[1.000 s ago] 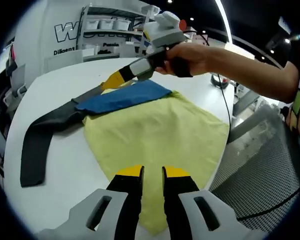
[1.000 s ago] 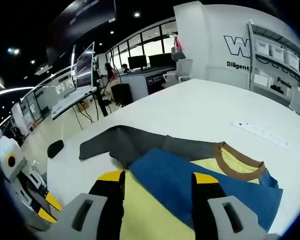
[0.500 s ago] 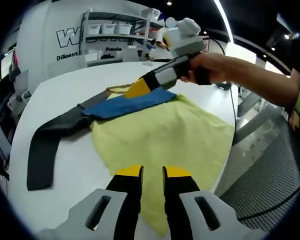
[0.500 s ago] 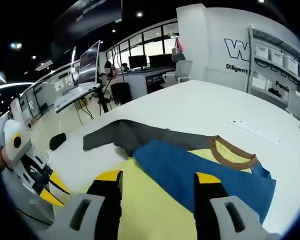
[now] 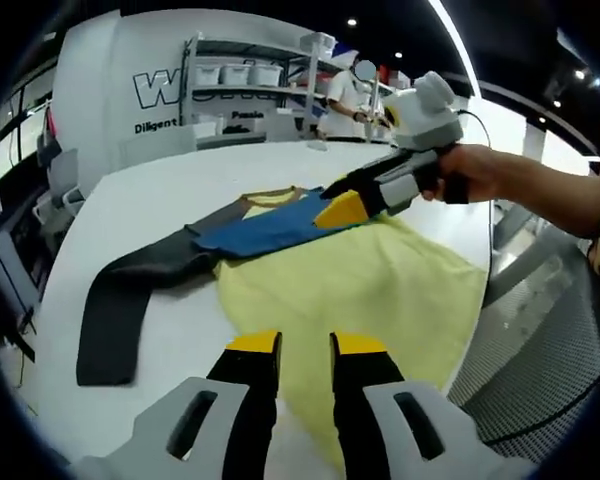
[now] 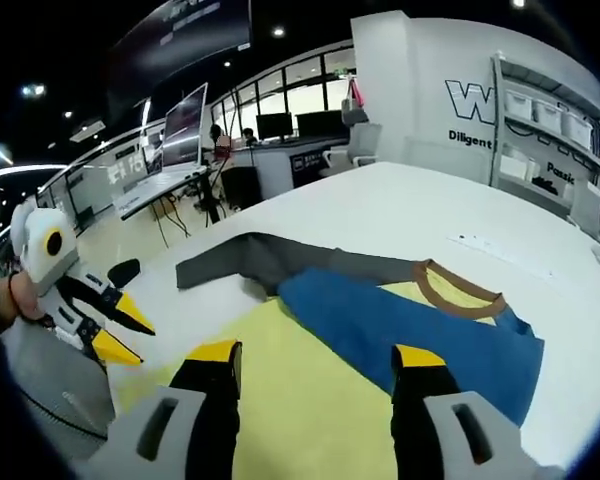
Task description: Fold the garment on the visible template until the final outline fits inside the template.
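You are looking at the garment lying flat on the white worktop, straight ahead of both hand-held grippers. Its yellow body is spreading toward you, a blue panel is crossing the top below the brown collar, and the one dark grey sleeve is stretching far out to your left, so the long axis is running left to right along that sleeve.

Your left hand-held gripper is hanging over the near hem of the yellow body with its jaws a small gap apart, gripping nothing. It is the nearer one to the outstretched sleeve, which probably needs folding inward next. Your right hand-held gripper is poised above the yellow cloth near the blue panel, jaws wide apart and empty; in the left gripper view its yellow tips are sitting just above the blue panel's right end.

I cannot make out a template outline on the worktop.

Compared with a second ago, your right hand-held gripper has been drawing back toward the garment's right side, and the collar, then covered by it, is now showing.
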The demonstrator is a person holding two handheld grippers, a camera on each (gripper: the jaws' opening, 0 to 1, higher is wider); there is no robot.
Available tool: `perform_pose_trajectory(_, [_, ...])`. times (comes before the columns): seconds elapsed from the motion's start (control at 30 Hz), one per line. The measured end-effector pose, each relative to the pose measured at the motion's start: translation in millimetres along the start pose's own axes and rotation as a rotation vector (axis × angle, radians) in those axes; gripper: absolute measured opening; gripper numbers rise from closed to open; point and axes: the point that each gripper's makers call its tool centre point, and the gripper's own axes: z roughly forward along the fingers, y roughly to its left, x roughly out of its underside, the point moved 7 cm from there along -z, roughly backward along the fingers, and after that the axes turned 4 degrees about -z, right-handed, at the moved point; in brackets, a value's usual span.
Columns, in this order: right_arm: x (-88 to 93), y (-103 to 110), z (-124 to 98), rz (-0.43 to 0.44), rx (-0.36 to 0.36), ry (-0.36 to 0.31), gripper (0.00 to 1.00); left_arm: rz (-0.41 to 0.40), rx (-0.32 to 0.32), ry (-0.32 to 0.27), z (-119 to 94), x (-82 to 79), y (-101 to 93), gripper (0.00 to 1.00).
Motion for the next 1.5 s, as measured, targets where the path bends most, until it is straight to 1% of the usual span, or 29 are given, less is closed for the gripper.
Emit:
perform_pose_trajectory(0.1, [1.2,0,-1,0.006,0.006,0.003,0.61,0.002,-0.021,-0.013,-3,-3.1,3.0,0.18])
perform_pose_trajectory(0.23, [1.4,2,-4,-0.004,0.002,-0.006,0.62,0.005,-0.041,-0.023,-6,-5.6,7.7,0.19])
perform_pose_trajectory(0.27, [1.7,3,-5,-0.004,-0.003,-0.008,0.62,0.007,-0.062,-0.029,-8,-7.2,12.4,0.19])
perform_pose_trajectory(0.3, [2.0,4,-6,-0.004,-0.003,-0.007,0.62,0.006,-0.067,-0.031,-8,-7.6,14.5,0.20])
perform_pose_trajectory(0.37, [2.4,9,-8,-0.021,-0.002,-0.028,0.62,-0.017,-0.136,-0.048,-11,-9.5,29.6,0.21])
perform_pose_trajectory(0.4, [2.4,9,-9,-0.024,-0.003,-0.030,0.62,-0.018,-0.139,-0.049,-12,-9.4,30.9,0.21])
perform_pose_trajectory(0.43, [2.5,11,-9,-0.028,-0.006,-0.034,0.62,-0.028,-0.163,-0.053,-13,-9.3,36.9,0.22])
perform_pose_trajectory(0.5, [2.4,11,-8,-0.028,-0.008,-0.036,0.62,-0.032,-0.170,-0.055,-14,-9.2,40.7,0.23])
perform_pose_trajectory(0.53, [2.8,11,-8,-0.029,-0.007,-0.032,0.62,-0.044,-0.188,-0.059,-15,-8.9,46.0,0.23])
perform_pose_trajectory(0.63, [5.7,9,-7,-0.029,0.008,-0.013,0.66,-0.032,-0.223,-0.062,-17,-8.5,55.2,0.23])
perform_pose_trajectory(0.67, [7.1,9,-7,-0.036,0.007,-0.007,0.66,-0.037,-0.225,-0.065,-17,-8.4,56.8,0.24])
perform_pose_trajectory(0.7, [7.2,9,-7,-0.037,0.007,-0.006,0.66,-0.064,-0.233,-0.073,-17,-8.2,61.2,0.24])
perform_pose_trajectory(0.8, [9.4,10,-9,-0.031,0.013,0.001,0.66,-0.064,-0.277,-0.072,-18,-7.1,74.6,0.24])
perform_pose_trajectory(0.9, [13.1,10,-10,-0.029,0.021,0.011,0.65,-0.074,-0.344,-0.072,-20,-4.6,92.7,0.27])
perform_pose_trajectory(1.03, [17.2,12,-12,-0.026,0.022,0.022,0.65,-0.106,-0.391,-0.068,-20,-0.2,111.3,0.27])
perform_pose_trajectory(1.17, [19.4,11,-14,-0.025,0.024,0.028,0.65,-0.120,-0.418,-0.064,-18,2.6,123.0,0.27])
perform_pose_trajectory(1.23, [20.0,11,-15,-0.025,0.025,0.028,0.65,-0.124,-0.422,-0.062,-17,3.5,127.1,0.27])
perform_pose_trajectory(1.27, [20.6,11,-16,-0.024,0.029,0.029,0.65,-0.148,-0.434,-0.058,-16,6.0,133.7,0.28])
perform_pose_trajectory(1.33, [20.9,10,-17,-0.022,0.032,0.029,0.65,-0.163,-0.445,-0.050,-14,8.9,138.4,0.28])
perform_pose_trajectory(1.5, [21.7,8,-21,-0.018,0.040,0.029,0.65,-0.233,-0.542,-0.039,-19,18.6,150.5,0.29])
